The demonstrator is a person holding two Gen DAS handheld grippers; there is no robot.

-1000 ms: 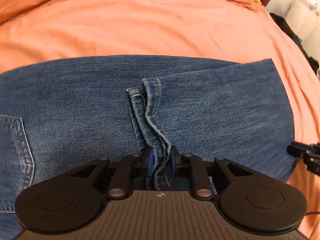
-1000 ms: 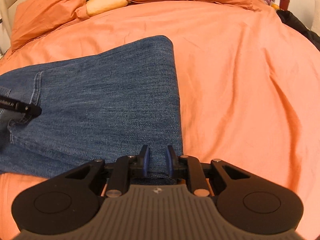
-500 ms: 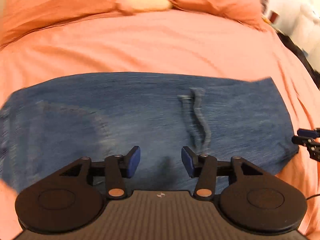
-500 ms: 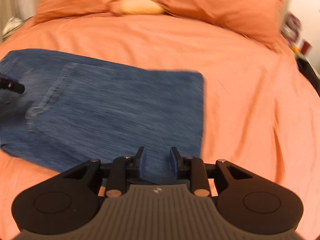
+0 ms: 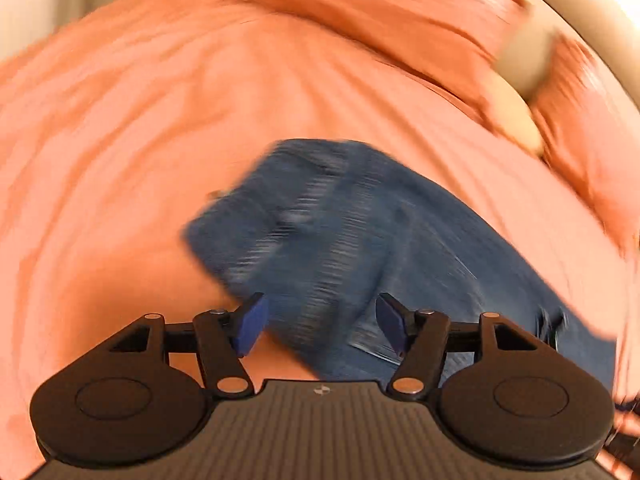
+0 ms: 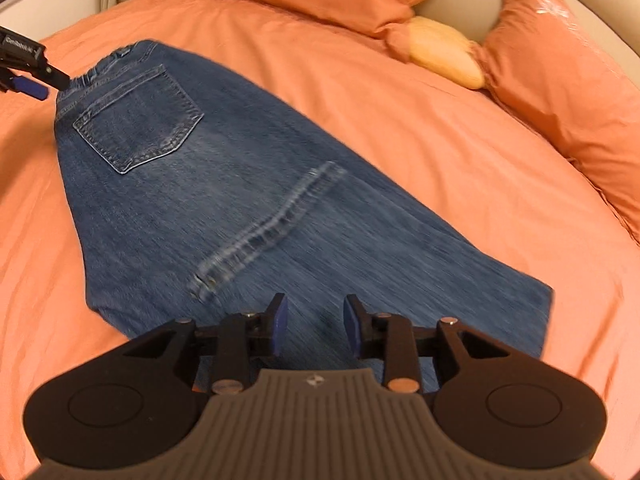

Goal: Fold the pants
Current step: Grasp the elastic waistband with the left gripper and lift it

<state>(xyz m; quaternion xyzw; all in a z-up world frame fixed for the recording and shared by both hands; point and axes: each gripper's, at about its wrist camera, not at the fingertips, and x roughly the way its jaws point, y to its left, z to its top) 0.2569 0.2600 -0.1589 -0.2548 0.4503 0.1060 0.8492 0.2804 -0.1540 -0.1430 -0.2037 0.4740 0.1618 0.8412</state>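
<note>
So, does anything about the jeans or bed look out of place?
Nothing serious. The jeans lie flat, folded, on the orange bedspread. The hem runs slightly askew across the fold. Both the left tool and right tool are open, holding nothing.

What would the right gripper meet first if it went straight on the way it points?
Most likely the jeans: the open right gripper points along the denim toward the hem seam. Its height above the fabric is unclear.

Bedroom: orange-sheeted bed [image 6: 400, 128], pillows [image 6: 560, 68].
</note>
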